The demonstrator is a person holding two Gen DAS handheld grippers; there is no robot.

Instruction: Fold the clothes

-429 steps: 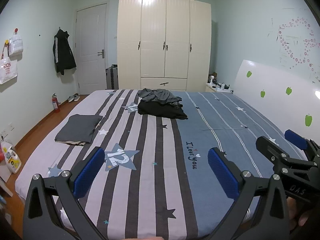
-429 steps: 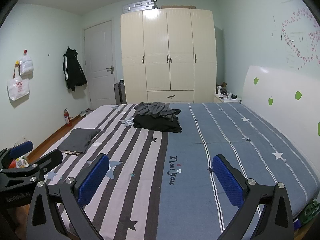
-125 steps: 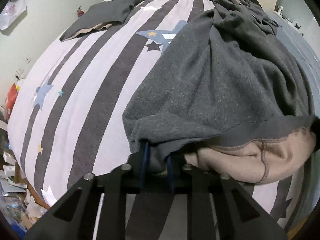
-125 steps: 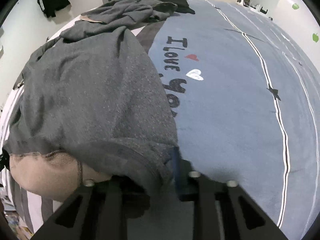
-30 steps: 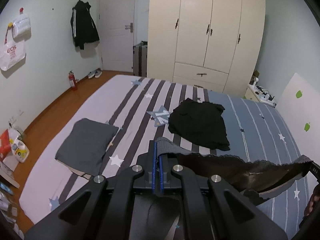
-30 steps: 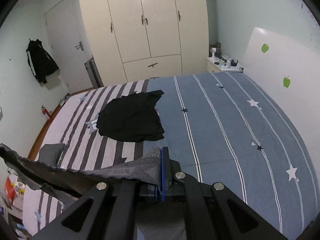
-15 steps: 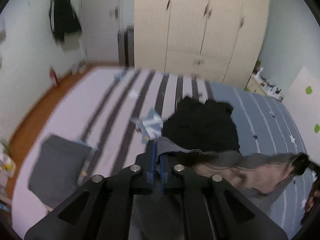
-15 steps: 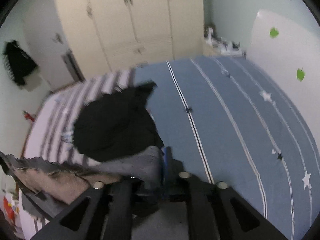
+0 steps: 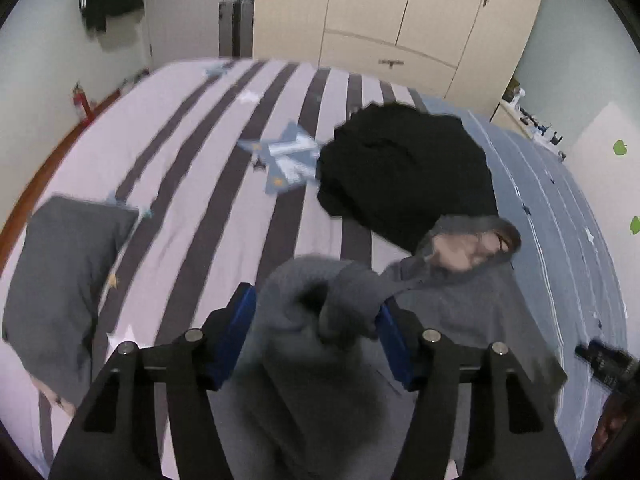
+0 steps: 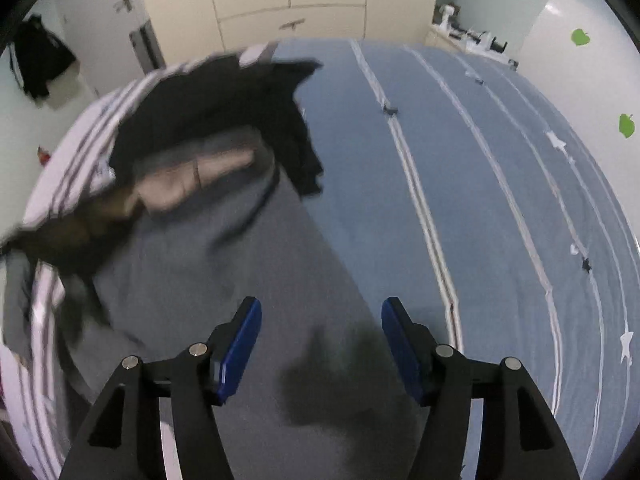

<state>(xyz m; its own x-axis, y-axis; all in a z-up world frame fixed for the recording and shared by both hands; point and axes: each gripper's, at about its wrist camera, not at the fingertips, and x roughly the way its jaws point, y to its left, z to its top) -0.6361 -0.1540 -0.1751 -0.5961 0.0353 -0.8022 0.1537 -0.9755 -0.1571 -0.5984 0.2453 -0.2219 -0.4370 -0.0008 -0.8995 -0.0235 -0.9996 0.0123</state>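
Both my grippers tilt steeply down at the bed (image 9: 192, 160); each one's jaws are opening as I watch.

My left gripper (image 9: 316, 316) stands with its blue pads (image 9: 236, 328) parted; a bunched edge of the grey garment (image 9: 460, 312) rises between them, blurred, and I cannot tell whether it brushes the right-hand pad; nothing is pinched, so I count it released. From the left wrist view the garment spreads from the jaws toward 2 o'clock across the seam where the striped half of the cover meets the blue half; a pale lining shows at its far edge, just beside the black garment (image 9: 404, 172) at 12 o'clock. A folded grey piece (image 9: 60, 272) lies well apart at 9 o'clock near the bed's edge; a dark part of my other gripper shows at 4 o'clock.

My right gripper (image 10: 320, 340) is likewise let go; its pads (image 10: 244, 340) stand apart with the grey garment (image 10: 208, 280) lying flat below and between them, a dark shadow on the cloth near the jaws. In that view the garment runs from 6 o'clock up to 10 o'clock, its pale lining turned out beside the black garment (image 10: 216, 108) at 11 o'clock; the blue striped cover (image 10: 480, 200) fills 1 to 4 o'clock.

The wardrobe (image 9: 400, 20) stands beyond the bed at 12 o'clock.
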